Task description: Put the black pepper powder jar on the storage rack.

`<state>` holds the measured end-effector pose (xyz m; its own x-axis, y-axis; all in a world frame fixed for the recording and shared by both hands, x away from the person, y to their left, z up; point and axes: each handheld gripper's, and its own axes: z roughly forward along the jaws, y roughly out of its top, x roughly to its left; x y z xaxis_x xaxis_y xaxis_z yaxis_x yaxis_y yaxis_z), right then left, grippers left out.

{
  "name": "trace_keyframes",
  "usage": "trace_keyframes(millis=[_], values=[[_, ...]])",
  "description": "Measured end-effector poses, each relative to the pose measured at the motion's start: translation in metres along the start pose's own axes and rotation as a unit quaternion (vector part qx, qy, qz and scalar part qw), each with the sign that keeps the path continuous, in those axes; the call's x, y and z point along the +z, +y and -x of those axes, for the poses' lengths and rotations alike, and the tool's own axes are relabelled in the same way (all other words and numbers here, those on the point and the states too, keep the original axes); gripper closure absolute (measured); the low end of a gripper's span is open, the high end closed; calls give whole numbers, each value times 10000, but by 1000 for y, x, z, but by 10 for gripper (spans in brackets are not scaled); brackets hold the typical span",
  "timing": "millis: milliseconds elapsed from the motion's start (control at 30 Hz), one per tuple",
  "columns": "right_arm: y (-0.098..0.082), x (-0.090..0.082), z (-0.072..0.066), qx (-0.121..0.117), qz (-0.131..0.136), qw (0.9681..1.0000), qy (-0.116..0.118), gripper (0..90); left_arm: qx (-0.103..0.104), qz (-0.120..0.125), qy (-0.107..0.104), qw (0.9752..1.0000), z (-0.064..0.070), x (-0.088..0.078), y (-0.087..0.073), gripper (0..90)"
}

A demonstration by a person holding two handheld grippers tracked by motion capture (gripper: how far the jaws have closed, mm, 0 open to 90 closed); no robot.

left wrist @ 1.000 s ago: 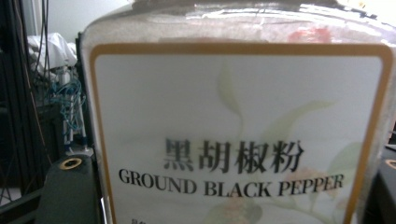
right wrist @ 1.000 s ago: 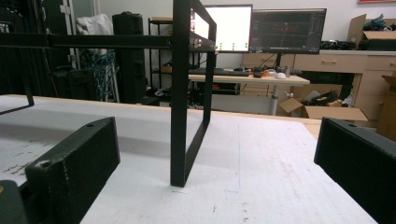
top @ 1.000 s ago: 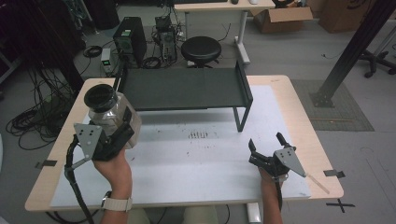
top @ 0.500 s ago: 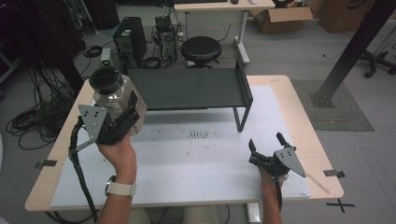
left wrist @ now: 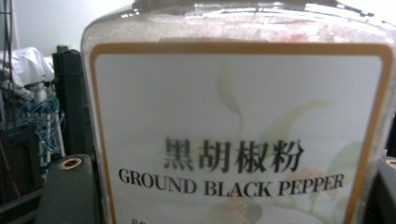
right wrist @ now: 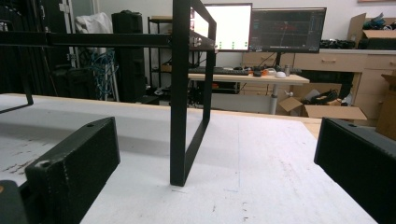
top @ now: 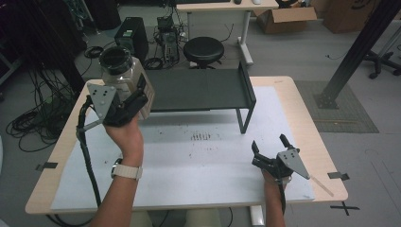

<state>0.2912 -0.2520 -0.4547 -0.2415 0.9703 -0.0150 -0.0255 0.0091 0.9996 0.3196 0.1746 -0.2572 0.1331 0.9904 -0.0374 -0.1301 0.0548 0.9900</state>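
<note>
A clear jar of ground black pepper [top: 124, 73] with a black lid and a white label hangs upright above the table's left side, by the left end of the black metal rack [top: 198, 90]. My left gripper [top: 137, 101] is shut on the jar's lower body. In the left gripper view the label [left wrist: 233, 116] is very close, with a black jaw at each lower corner. My right gripper [top: 270, 147] rests on the white mat near the front right, open with nothing between its jaws. In the right gripper view it faces the rack's leg frame [right wrist: 187, 107].
The rack stands at the back middle of the white mat [top: 189, 165] that covers the wooden table. Behind the table are a black stool [top: 203, 47], a computer tower [top: 132, 35] and floor cables. A dark steel post [top: 354, 52] rises at the right.
My left hand has lifted the pepper jar higher and carried it away from me, toward the rack's left end. The right gripper has stayed put.
</note>
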Motion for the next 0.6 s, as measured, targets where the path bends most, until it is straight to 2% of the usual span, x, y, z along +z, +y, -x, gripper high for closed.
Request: trace_keyframes(millis=[267,600], values=[[0,0,0,-11,-5,10000,2,0,21,11,-66,10000,5,23,8,248],[0,0,0,-9,-1,10000,0,0,18,-83,-52,10000,6,54,8,248]])
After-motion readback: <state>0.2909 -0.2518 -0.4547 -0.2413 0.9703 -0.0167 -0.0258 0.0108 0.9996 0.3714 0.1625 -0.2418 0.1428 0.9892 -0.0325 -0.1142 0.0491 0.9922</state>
